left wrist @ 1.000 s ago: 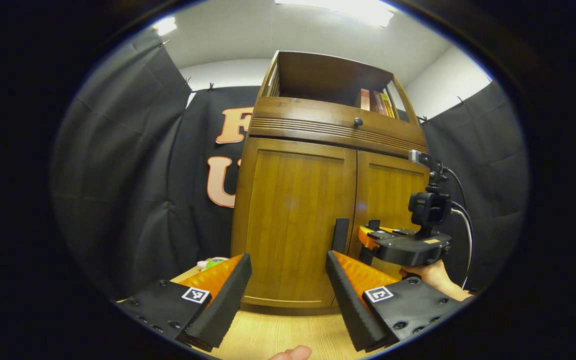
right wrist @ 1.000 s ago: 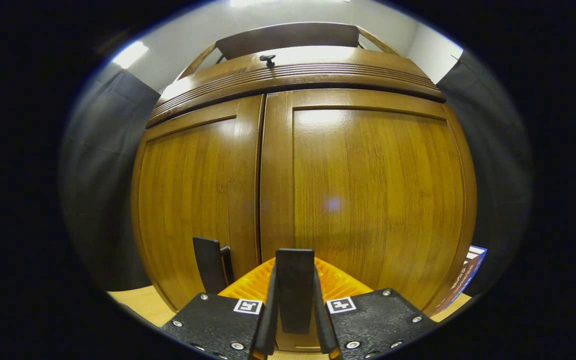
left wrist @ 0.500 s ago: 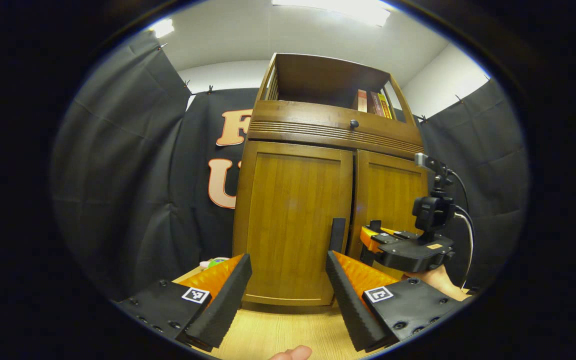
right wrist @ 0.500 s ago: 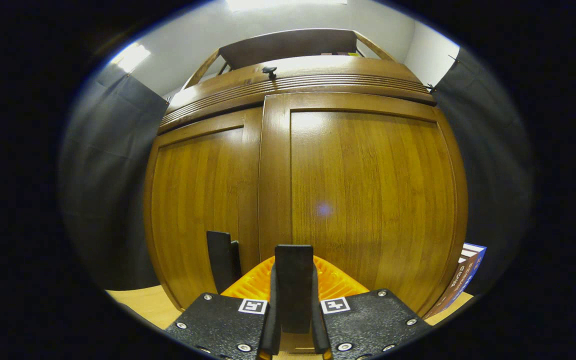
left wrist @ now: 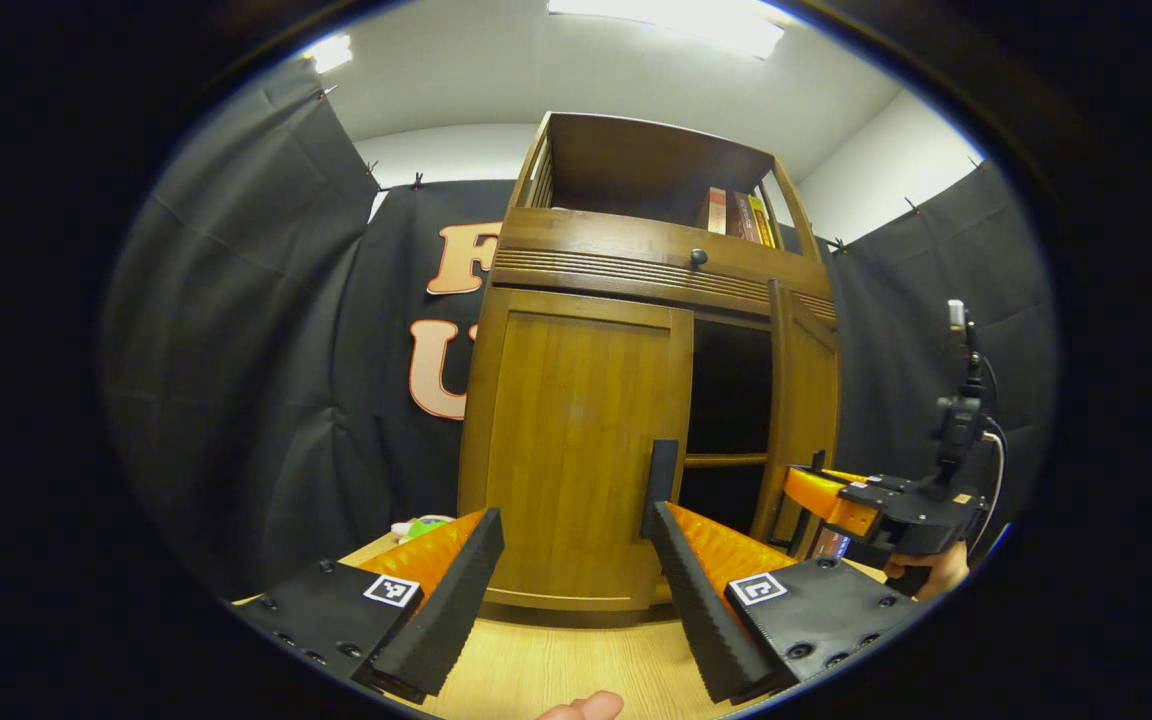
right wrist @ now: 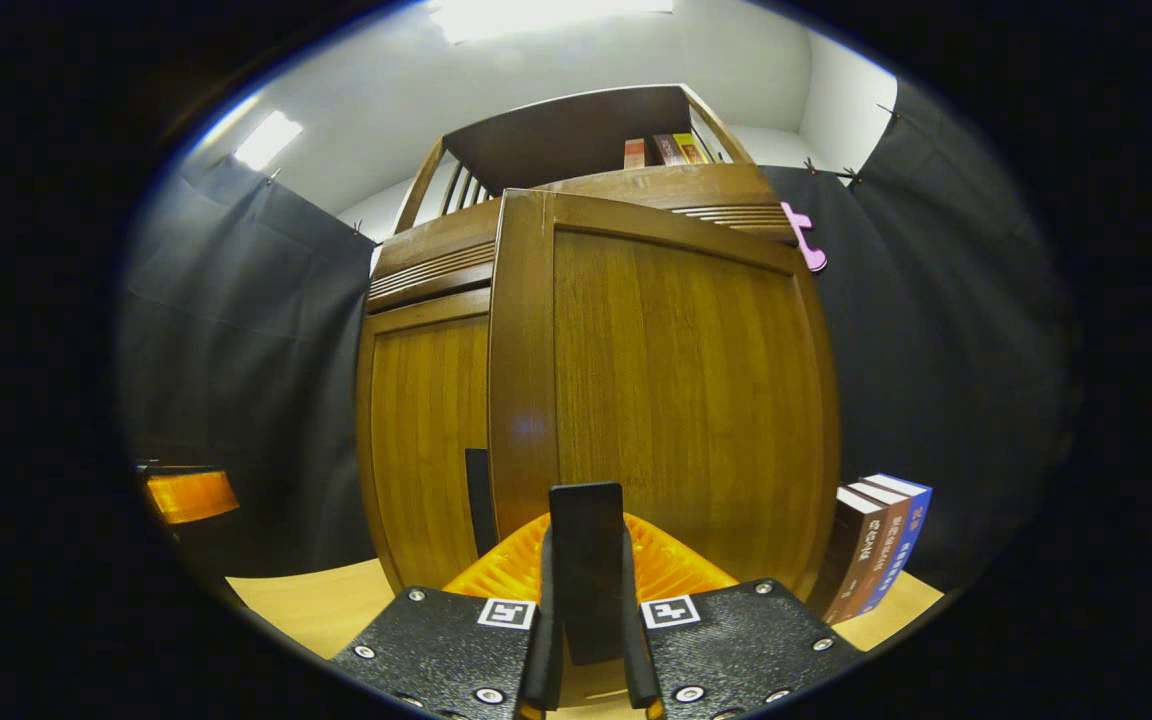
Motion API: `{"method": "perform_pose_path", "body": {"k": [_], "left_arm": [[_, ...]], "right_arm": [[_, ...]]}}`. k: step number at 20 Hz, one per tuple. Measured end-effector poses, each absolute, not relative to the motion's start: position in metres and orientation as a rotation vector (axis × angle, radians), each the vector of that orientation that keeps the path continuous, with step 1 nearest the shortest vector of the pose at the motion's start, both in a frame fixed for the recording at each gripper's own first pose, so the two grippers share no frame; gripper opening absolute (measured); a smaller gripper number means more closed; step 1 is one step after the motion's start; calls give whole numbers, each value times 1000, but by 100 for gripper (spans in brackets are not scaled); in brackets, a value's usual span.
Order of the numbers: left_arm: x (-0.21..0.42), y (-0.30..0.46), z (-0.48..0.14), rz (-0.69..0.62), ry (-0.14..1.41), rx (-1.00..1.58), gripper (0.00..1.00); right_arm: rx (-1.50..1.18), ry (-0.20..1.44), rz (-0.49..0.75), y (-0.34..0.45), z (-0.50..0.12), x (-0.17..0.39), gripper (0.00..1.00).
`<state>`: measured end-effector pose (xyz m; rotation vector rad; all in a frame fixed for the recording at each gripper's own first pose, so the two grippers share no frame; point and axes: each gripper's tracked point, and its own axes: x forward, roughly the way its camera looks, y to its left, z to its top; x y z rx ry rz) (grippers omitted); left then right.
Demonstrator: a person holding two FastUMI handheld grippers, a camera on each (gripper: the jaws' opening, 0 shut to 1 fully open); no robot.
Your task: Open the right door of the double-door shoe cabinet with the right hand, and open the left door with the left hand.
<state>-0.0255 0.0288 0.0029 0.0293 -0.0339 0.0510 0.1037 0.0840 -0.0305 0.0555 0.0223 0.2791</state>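
Right door swung out, left door waiting on the counter-top cabinet

The right tongs (right wrist: 586, 600) pinch the black handle (right wrist: 587, 560) of the right door (right wrist: 676, 400), which stands well ajar; the left tongs (left wrist: 571, 590) hover spread before the shut left door (left wrist: 576, 450). The stiff, hinged panels look light; the left door's upright black pull (left wrist: 661, 475) at its inner edge seems the place to grip

Booth backdrop, plain and dim at the edges

Black cloth wall (left wrist: 256, 330) hangs in folds on all sides, clipped up below a white ceiling (left wrist: 536, 70) with a bright ceiling light panel (left wrist: 676, 15) overhead. Underneath runs a light wooden surface (left wrist: 556, 670), and a few upright books (right wrist: 876, 545) stand by the drape.
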Motion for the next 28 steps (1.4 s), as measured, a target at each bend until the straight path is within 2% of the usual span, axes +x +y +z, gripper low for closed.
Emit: {"method": "perform_pose_path", "body": {"k": [12,13,14,20,21,22,28], "left_arm": [[-28,22,-4,28,-18,28,99],[-28,24,-4,32,-17,28,99],[-27,24,-4,34,-17,25,95],[-25,21,-8,31,-18,11,95],[-25,21,-8,31,-18,14,95],[-25,20,-9,29,-18,15,95],[-23,14,-13,24,-6,14,95]], "right_arm": [[-6,20,185,23,-19,62,24],[1,26,180,18,-18,60,14],[2,31,177,14,-17,57,22],[-26,36,151,-17,-14,48,17],[-26,38,145,-23,-13,46,27],[-30,40,137,-28,-12,45,15],[-133,60,127,-51,-12,41,13]]}}
